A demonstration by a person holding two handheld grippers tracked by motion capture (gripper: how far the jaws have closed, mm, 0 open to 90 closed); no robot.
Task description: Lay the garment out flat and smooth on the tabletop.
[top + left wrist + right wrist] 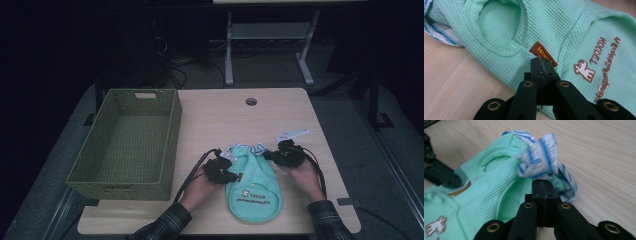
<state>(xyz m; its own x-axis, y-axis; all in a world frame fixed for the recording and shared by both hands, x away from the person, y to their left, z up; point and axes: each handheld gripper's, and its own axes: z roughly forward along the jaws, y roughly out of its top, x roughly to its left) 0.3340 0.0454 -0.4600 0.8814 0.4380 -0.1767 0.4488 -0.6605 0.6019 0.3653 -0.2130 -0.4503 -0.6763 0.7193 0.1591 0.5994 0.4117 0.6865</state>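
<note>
The mint-green garment (pixel 252 184) lay flat on the near part of the table (pixel 280 115). The left hand-held gripper (pixel 541 65) had its jaws together, pinching the garment's edge by the brown label (pixel 543 54). The right hand-held gripper (pixel 543 187) was likewise closed on fabric beside the blue-striped collar (pixel 541 157). Farther left stood a green woven basket (pixel 170 135).

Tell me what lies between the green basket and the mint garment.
In the high view, bare tabletop separates the basket from the garment, apart from the left tool, its cable and the hand.
</note>
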